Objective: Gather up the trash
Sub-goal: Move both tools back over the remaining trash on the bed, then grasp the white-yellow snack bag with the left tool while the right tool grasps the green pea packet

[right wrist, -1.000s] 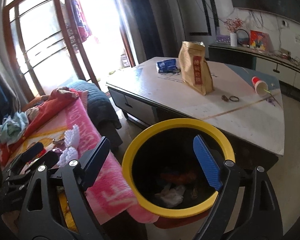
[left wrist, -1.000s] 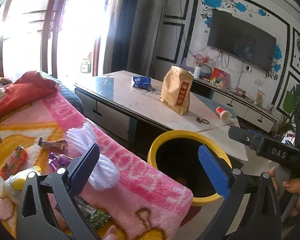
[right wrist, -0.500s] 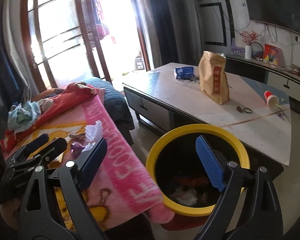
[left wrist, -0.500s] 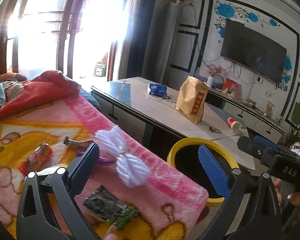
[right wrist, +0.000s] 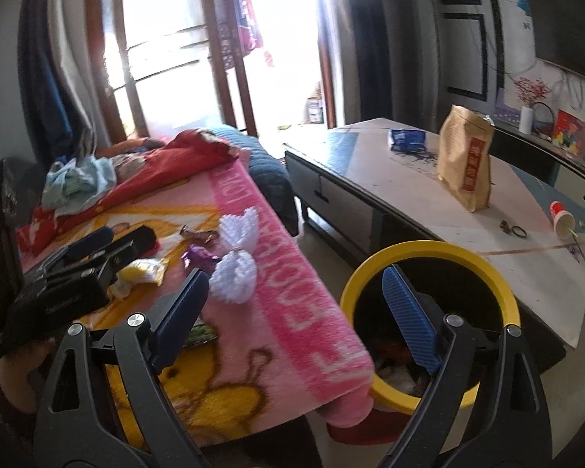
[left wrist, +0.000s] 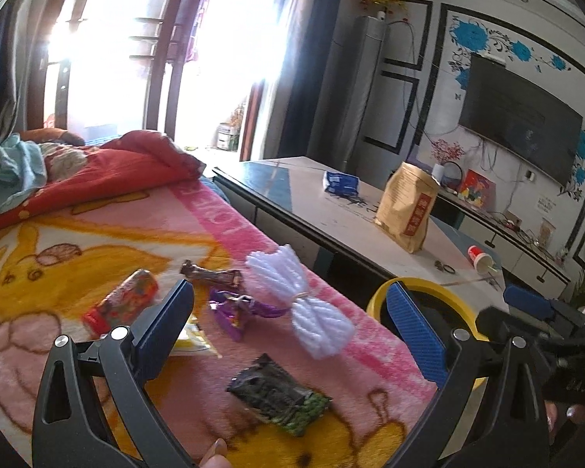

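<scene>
The left claw (left wrist: 288, 331) hangs spread wide above a pink and yellow cartoon blanket (left wrist: 97, 241), with nothing between its blue pads. Trash lies scattered on the blanket beneath it. A dark wrapper with a green end (left wrist: 279, 394) lies nearest the camera, its long axis slanting from upper left to lower right, green end pointing toward the lower right. Above it sits a crumpled purple wrapper (left wrist: 234, 312), and beyond that a brown candy wrapper (left wrist: 210, 275) stretched nearly crosswise, its twisted ends pointing left and right. A red printed packet (left wrist: 123, 300) lies to the left, its long axis running from lower left to upper right. A yellow packet (right wrist: 142, 271) shows partly behind the left finger. A white yarn bundle (left wrist: 298, 300), tied at its waist, lies along the pink border, running from upper left to lower right.

The right claw (right wrist: 294, 316) is also spread, holding nothing, its jaws having just widened a little. It points over the blanket's edge and the yellow-rimmed bin (right wrist: 429, 312), which stands on the floor just beside the blanket's hanging corner and holds some litter at the bottom.

Beyond the bin a low surface (right wrist: 429, 202) carries an upright brown paper bag (right wrist: 466, 163), a blue packet (right wrist: 407, 140) and a tipped red paper cup (right wrist: 561, 218) whose mouth points toward the camera.
</scene>
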A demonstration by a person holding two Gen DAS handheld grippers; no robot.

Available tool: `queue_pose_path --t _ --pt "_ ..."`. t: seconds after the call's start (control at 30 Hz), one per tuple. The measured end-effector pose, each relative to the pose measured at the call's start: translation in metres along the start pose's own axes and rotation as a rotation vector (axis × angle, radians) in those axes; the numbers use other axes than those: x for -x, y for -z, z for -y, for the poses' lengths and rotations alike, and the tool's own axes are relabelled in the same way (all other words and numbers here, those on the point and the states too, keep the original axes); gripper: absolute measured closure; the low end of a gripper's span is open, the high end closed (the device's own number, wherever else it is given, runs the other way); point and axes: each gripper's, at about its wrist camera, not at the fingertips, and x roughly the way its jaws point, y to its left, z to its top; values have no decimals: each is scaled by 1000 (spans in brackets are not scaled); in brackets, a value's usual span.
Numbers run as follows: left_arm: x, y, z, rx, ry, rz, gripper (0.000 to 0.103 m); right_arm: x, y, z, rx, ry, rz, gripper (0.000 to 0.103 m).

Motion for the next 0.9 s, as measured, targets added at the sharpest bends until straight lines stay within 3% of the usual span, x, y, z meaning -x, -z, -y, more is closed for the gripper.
queue_pose_path --t 0.6,0.9 --pt "21 3 -69 103 -123 15 7 -18 10 -56 116 -126 -79 20" --pt "25 15 -103 162 -156 -25 7 -31 14 -86 179 -183 -100 20"
